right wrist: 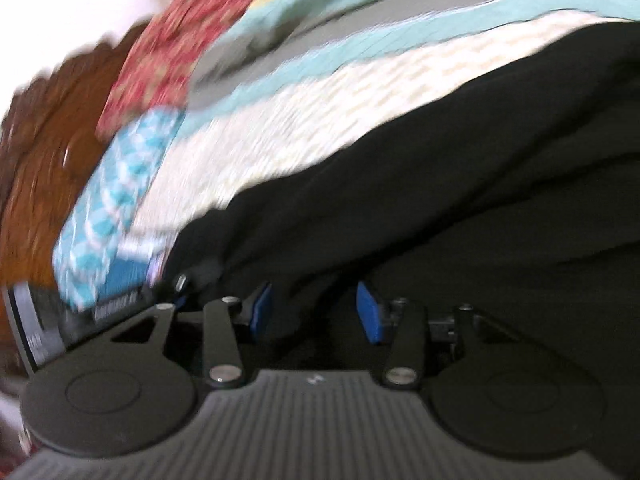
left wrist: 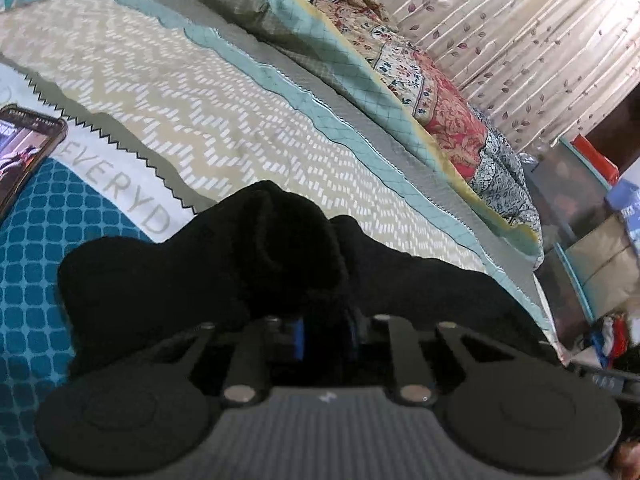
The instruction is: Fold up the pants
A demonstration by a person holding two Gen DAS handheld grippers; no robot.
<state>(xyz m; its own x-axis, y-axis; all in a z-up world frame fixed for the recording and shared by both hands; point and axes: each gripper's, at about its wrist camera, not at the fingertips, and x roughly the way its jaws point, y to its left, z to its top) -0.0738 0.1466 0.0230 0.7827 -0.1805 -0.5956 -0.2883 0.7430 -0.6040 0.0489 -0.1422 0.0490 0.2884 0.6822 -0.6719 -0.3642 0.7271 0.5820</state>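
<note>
The black pants (left wrist: 240, 264) lie bunched on the bed's patterned cover (left wrist: 200, 120), right in front of my left gripper (left wrist: 324, 336). Its blue pads stand almost together, shut on a fold of the dark cloth. The right wrist view is blurred by motion. There the pants (right wrist: 440, 200) spread across the right half of the picture. My right gripper (right wrist: 316, 314) has its blue pads (right wrist: 262, 312) partly apart, and a thick fold of the black cloth fills the gap between them.
A phone (left wrist: 24, 152) with a lit screen lies on the cover at the left edge. A folded quilt (left wrist: 340, 60) runs along the far side, with a curtain (left wrist: 520, 40) behind. Boxes (left wrist: 592, 240) stand past the bed's right edge. A teal pillow (right wrist: 120, 200) and brown wood (right wrist: 40, 160) are at the left.
</note>
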